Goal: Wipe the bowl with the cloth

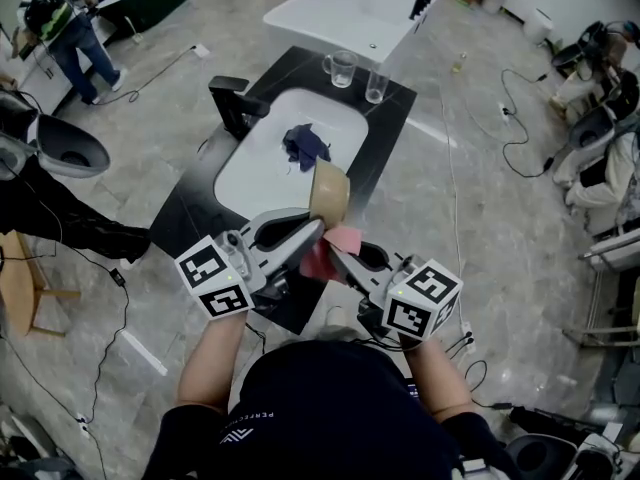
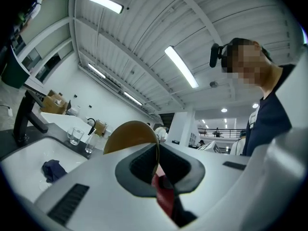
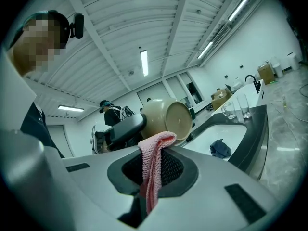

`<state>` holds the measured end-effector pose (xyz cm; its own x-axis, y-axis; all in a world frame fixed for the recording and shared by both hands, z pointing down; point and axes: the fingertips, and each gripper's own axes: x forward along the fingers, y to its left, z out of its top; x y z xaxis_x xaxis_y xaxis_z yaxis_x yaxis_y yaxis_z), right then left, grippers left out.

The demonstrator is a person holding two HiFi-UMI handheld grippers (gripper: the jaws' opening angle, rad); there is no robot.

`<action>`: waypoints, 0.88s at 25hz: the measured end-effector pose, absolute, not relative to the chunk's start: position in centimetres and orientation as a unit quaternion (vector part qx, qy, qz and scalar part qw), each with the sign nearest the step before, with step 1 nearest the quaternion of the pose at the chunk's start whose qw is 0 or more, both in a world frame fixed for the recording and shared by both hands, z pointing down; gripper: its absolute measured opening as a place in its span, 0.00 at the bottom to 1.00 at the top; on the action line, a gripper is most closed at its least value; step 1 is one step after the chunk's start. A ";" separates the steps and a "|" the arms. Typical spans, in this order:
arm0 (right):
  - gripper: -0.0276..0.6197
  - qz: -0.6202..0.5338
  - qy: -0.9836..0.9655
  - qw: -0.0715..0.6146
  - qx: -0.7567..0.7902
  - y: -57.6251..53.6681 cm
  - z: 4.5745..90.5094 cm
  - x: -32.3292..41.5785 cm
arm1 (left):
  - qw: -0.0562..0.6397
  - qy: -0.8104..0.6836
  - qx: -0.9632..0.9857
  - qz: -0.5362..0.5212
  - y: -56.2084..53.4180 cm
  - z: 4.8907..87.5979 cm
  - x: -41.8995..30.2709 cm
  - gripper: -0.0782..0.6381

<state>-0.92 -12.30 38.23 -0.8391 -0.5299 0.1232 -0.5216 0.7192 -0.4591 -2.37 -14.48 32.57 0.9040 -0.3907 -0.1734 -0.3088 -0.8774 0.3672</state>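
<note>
My left tongs (image 1: 316, 230) clenched on tan bowl (image 1: 328, 190) rim; right tongs (image 1: 338, 258) pinch pink cloth (image 1: 344, 238), its tip against the bowl.

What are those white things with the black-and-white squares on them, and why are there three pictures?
They are two hand-held grabbers, and a person holds one in each hand. The cubes with squares are part of them. One picture comes from a camera on the person's head, looking down. The other two come from small cameras that ride on each grabber and look along its jaws.

The left gripper pinches the rim of a tan bowl. The right gripper is shut on a pink cloth, right next to the bowl.

Below them is a black counter with a white sink. A dark blue cloth lies in the sink and a black tap stands beside it. A glass and a second glass stand at the far end.
</note>
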 end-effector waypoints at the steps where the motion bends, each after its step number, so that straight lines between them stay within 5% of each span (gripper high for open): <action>1: 0.11 -0.244 0.928 0.012 -0.282 -12.3 38.0 -0.9 | 0.169 -0.187 0.961 -0.117 -14.6 32.9 -2.4 0.14; 22: 0.11 -0.226 0.925 0.055 -0.301 -12.7 35.1 0.1 | 0.207 -0.198 0.954 -0.086 -14.2 36.3 -3.8 0.14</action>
